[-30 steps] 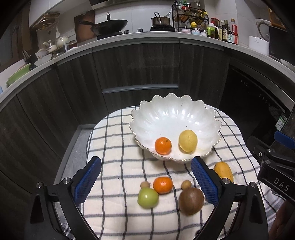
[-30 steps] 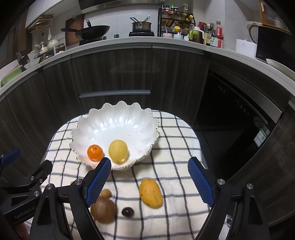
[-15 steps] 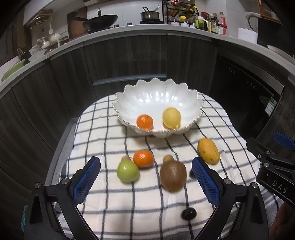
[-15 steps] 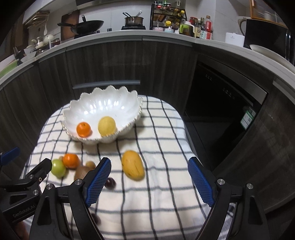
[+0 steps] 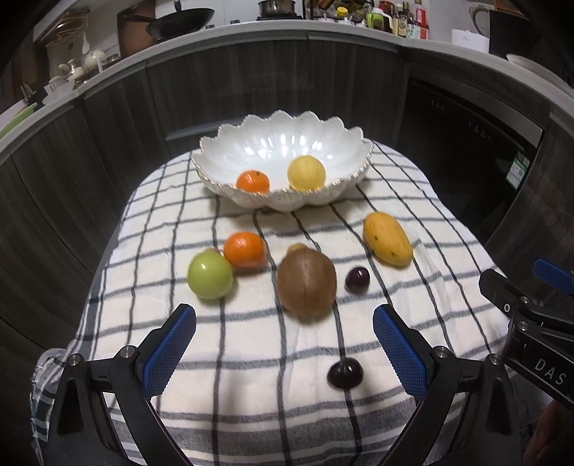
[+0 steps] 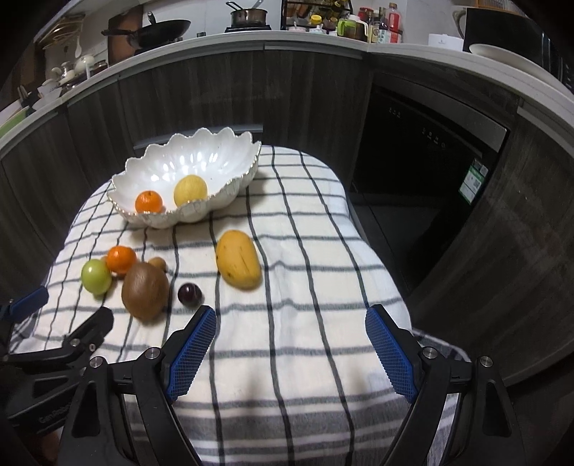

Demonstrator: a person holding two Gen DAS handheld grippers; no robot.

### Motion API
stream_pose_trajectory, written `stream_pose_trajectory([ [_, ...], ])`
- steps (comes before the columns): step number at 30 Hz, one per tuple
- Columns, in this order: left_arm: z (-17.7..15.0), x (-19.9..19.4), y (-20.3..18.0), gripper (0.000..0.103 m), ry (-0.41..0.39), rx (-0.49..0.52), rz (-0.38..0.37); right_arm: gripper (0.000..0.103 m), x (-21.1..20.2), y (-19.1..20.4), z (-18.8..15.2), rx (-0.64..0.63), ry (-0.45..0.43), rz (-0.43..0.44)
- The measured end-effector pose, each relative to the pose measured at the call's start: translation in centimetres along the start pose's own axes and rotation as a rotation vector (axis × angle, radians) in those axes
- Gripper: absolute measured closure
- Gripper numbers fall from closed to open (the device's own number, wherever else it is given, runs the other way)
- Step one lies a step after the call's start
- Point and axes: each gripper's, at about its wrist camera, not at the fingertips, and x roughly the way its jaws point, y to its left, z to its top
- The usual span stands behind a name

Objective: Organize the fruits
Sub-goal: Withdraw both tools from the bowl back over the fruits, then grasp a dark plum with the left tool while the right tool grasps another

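Note:
A white scalloped bowl [image 5: 333,141] at the far side of the checked cloth holds an orange [image 5: 253,181] and a yellow lemon [image 5: 306,173]. On the cloth lie a green apple [image 5: 210,275], an orange [image 5: 244,249], a brown kiwi [image 5: 306,283], a yellow mango [image 5: 386,239] and two dark plums [image 5: 357,279] [image 5: 345,373]. A small tan fruit [image 5: 297,248] sits behind the kiwi. My left gripper [image 5: 285,353] is open and empty, near the kiwi. My right gripper [image 6: 290,353] is open and empty, in front of the mango [image 6: 238,264].
The checked cloth [image 5: 251,358] covers a small table. Dark cabinets [image 5: 280,82] curve behind it, with an oven [image 6: 427,150] to the right. The counter [image 5: 251,28] above holds pans, bottles and dishes. Each gripper shows at the edge of the other's view.
Both grippers have drawn back toward me and lower. The bowl now looks farther off, and more of the near cloth and the second plum have come into view.

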Motion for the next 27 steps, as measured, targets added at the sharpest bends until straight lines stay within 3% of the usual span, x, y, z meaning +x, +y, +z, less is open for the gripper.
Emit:
stream_pose_trajectory([
  [5, -1.1, 0.8, -0.6, 0.003, 0.024, 0.006, -0.004, 0.017, 0.6, -0.6, -1.1, 0.022, 0.027, -0.015],
  [11, -2.3, 2.1, -1.6, 0.017, 0.076, 0.014, -0.027, 0.017, 1.4, -1.4, -2.0, 0.044, 0.056, -0.050],
  [27, -4.4, 4.8, -3.9, 0.051, 0.172, 0.059, -0.083, 0.017, 1.9, -1.7, -2.1, 0.063, 0.072, -0.034],
])
